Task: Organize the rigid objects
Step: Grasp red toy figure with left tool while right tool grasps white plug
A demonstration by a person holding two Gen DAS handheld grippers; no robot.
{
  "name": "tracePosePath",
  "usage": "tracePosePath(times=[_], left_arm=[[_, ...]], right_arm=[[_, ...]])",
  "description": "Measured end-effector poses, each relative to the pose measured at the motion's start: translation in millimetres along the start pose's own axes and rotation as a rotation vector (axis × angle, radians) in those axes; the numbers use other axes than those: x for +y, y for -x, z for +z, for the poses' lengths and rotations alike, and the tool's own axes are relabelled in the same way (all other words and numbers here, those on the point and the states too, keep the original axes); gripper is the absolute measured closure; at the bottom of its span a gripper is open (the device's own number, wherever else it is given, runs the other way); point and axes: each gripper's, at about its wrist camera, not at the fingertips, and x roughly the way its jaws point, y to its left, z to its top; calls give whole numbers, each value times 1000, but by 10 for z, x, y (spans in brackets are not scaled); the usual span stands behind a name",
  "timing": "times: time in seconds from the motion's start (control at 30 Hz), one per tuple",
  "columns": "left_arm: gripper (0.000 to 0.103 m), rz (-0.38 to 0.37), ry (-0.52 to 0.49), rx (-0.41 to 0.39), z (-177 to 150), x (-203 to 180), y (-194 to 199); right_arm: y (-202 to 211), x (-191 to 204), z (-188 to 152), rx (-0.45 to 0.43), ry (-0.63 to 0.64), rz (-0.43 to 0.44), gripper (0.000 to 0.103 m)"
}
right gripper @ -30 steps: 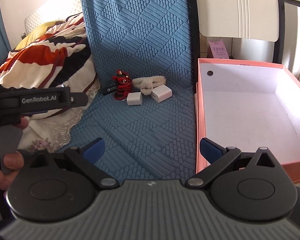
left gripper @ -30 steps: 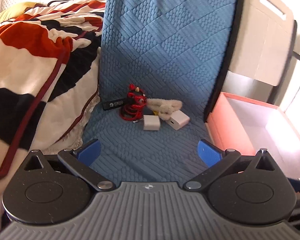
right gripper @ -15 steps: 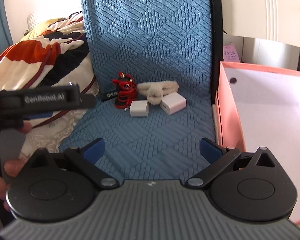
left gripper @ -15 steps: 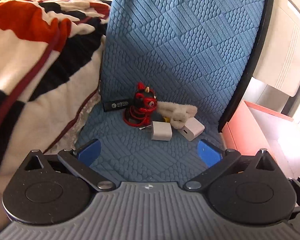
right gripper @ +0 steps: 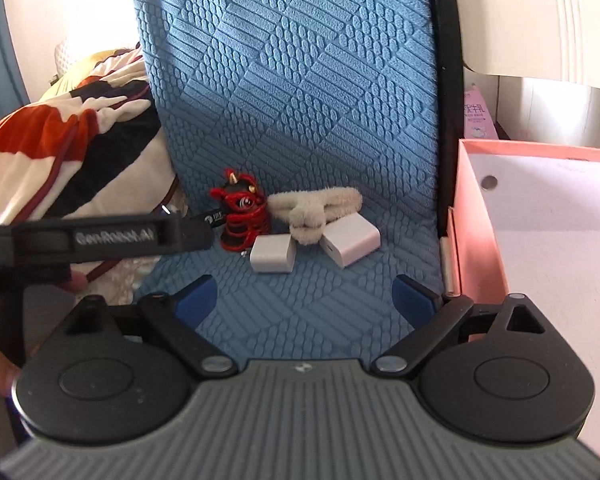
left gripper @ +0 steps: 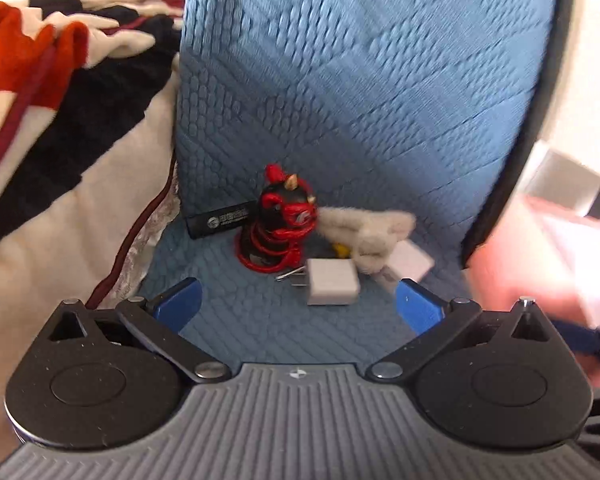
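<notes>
On the blue mat [right gripper: 300,100], bunched close: red-and-black figurine [left gripper: 284,220] [right gripper: 242,216], black stick [left gripper: 220,220] just left of it, white charger [left gripper: 332,282] [right gripper: 272,254] in front with prongs toward the figurine, second charger [right gripper: 350,240] to the right, fluffy beige band [right gripper: 312,212] draped between and touching both chargers. Left hand-held gripper [left gripper: 298,304] released, fingers spread wide, hovering low just short of the near charger and holding nothing; right hand-held gripper [right gripper: 304,300] likewise released and empty, farther back from the pile. Pink box [right gripper: 472,240] just beside the mat's right edge, striped blanket [left gripper: 60,120] along the left.
</notes>
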Motion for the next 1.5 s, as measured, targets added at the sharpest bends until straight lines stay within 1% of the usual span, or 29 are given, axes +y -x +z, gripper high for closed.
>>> tracePosePath(times=[0.07,0.1,0.17,0.23,0.3,0.33,0.4,0.5,0.57,0.63,0.77,0.83,0.9,0.97,1.03,1.1,1.13,1.17,1.23,1.3,1.43,1.5], left_arm=[[0,-5,15,17,44,47,-120],[0,-13,35,30,77,80,-182],[0,-17,68,48,139,135,-303],[0,-18,77,61,195,171,-414],[0,-18,78,70,242,195,-498],[0,-21,79,75,267,204,-538],[0,-41,84,88,315,226,-614],[0,-67,98,99,398,285,-736],[1,-77,103,99,457,318,-819],[5,-69,101,100,509,340,-903],[15,-71,106,125,586,380,-1095],[16,-94,81,138,618,358,-1158],[17,-98,43,146,639,322,-1217],[20,-95,38,159,636,290,-1267],[24,-108,37,167,621,269,-1340],[26,-110,38,169,607,246,-1391],[27,-105,33,167,605,241,-1420],[28,-94,29,161,591,219,-1450],[29,-78,21,159,581,199,-1542],[32,-91,29,162,554,188,-1636],[32,-85,11,146,521,158,-1673],[32,-88,21,146,515,154,-1668]], right_arm=[[-105,-6,70,2,17,20,8],[-174,-7,113,8,30,17,9],[-293,-19,189,13,49,-11,14],[-415,-24,253,19,78,-42,15],[-532,-76,299,45,66,-28,17],[-592,-102,317,61,59,-21,23],[-705,-131,342,80,69,-23,25],[-854,-151,373,82,116,-43,29],[-968,-174,377,83,148,-62,29],[-1083,-227,382,90,159,-63,29],[-1166,-294,433,59,192,-37,29],[-1211,-306,453,53,210,-31,28],[-1278,-290,464,66,237,-52,28],[-1350,-249,471,74,270,-61,29],[-1443,-225,488,111,267,-62,29],[-1551,-212,487,160,254,-50,34],[-1606,-202,478,174,246,-55,35],[-1634,-183,470,167,248,-71,33],[-1684,-105,447,166,293,-94,33],[-1755,-59,433,176,327,-106,34],[-1814,-41,430,195,344,-112,33],[-1830,-34,418,208,354,-118,35]])
